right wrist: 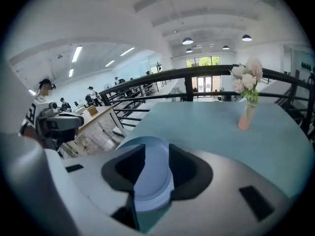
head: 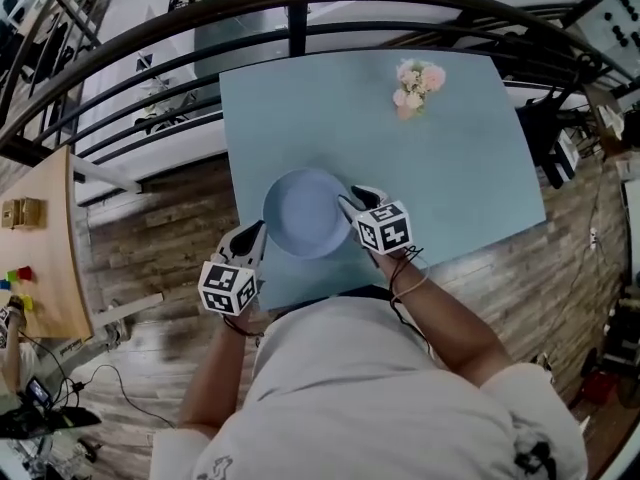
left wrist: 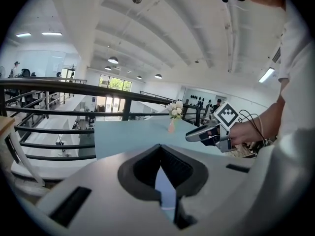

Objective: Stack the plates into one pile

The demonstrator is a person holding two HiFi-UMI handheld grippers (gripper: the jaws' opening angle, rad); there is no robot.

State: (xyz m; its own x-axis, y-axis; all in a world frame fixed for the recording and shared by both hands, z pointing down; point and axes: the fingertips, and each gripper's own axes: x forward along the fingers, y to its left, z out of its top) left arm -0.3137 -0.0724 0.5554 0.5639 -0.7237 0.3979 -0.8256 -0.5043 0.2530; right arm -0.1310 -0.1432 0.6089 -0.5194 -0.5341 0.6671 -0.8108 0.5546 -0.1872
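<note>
A pile of light blue plates [head: 305,213] lies on the pale blue table [head: 450,158] near its front edge. In the right gripper view the plates [right wrist: 152,181] show layered rims below the jaws. My right gripper [head: 346,204] hangs at the pile's right rim, raised off it, open, with nothing between its pads. My left gripper [head: 258,232] sits at the pile's lower left rim with its fingertips together, shut and holding nothing. The left gripper view shows the right gripper [left wrist: 189,137] over the table. The right gripper view shows the left gripper [right wrist: 74,123] at the left.
A small vase of pink and white flowers [head: 416,88] stands at the table's far right. A black railing [head: 300,13] curves behind the table. A wooden table with small blocks [head: 30,258] stands at the left, over wood flooring.
</note>
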